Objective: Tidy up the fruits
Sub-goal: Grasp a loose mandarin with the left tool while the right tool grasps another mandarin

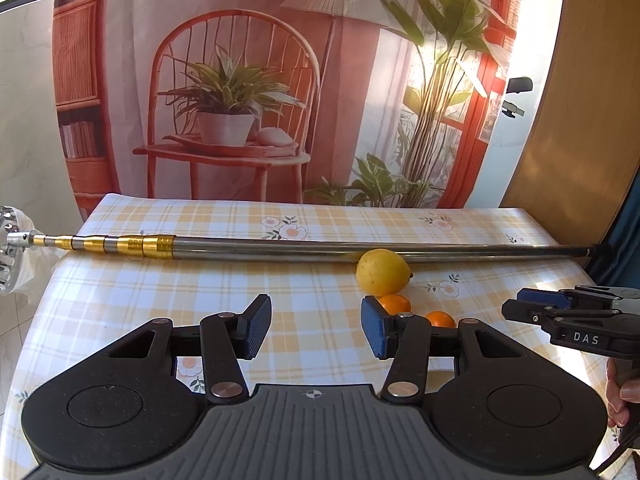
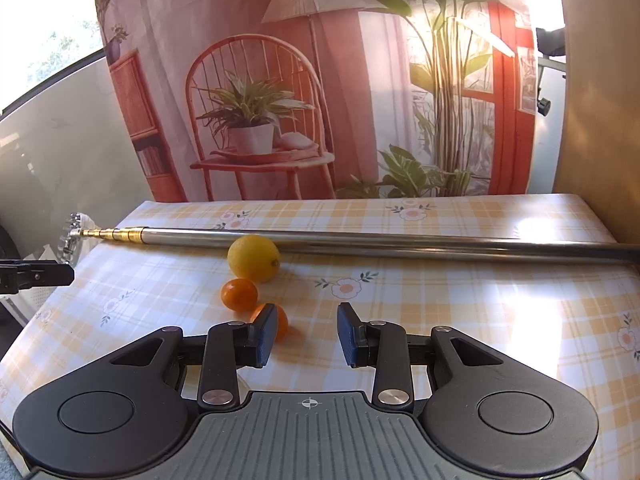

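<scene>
A yellow lemon [image 1: 382, 272] [image 2: 253, 258] lies on the plaid tablecloth [image 1: 160, 280], against a metal rod. In front of it sit two small oranges [image 1: 395, 304] [image 1: 440, 319], also in the right wrist view [image 2: 239, 294] [image 2: 283, 318]. My left gripper [image 1: 316, 328] hovers above the cloth, open and empty, the oranges just behind its right finger. My right gripper [image 2: 307, 334] stands open by a narrow gap with nothing in it, the nearer orange partly hidden behind its left pad. Each gripper shows in the other's view, right [image 1: 516, 306] and left [image 2: 68, 274].
A long telescopic metal rod [image 1: 280, 244] [image 2: 360, 242] with gold bands lies across the table behind the fruit. A printed backdrop [image 1: 280, 80] hangs behind the table's far edge. A wooden panel [image 2: 600, 120] stands at the right. A hand [image 1: 618, 396] holds the right gripper's handle.
</scene>
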A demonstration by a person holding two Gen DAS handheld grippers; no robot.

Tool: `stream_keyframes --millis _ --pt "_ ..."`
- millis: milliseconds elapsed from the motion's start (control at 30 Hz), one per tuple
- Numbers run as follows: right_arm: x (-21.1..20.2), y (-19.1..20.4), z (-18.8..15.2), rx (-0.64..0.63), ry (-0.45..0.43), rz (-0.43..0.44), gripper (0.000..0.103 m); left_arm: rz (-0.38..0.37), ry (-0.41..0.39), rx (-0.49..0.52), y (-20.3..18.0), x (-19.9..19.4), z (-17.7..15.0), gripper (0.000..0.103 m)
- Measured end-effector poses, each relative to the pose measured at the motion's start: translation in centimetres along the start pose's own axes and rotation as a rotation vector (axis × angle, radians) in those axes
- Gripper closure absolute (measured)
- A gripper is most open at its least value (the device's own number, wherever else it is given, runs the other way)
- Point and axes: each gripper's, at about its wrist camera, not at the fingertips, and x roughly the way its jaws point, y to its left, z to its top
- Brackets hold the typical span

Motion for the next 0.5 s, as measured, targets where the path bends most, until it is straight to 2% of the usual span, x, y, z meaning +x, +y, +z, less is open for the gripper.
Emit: stream_keyframes --millis 233,367,500 --pt "3.3 1.4 0.0 -0.074 -0.001 0.039 0.071 -0.017 0.021 0.029 -0.5 2.3 0.1 0.051" --pt "5.1 1.2 0.2 -0.06 0.001 0.075 0.07 -0.027 0.035 0.036 -0.7 3.4 0.3 0.051" --pt "7.3 0.6 0.4 -0.031 0.05 0.102 0.07 -0.036 0.053 0.039 -0.8 4.7 0.4 0.051"
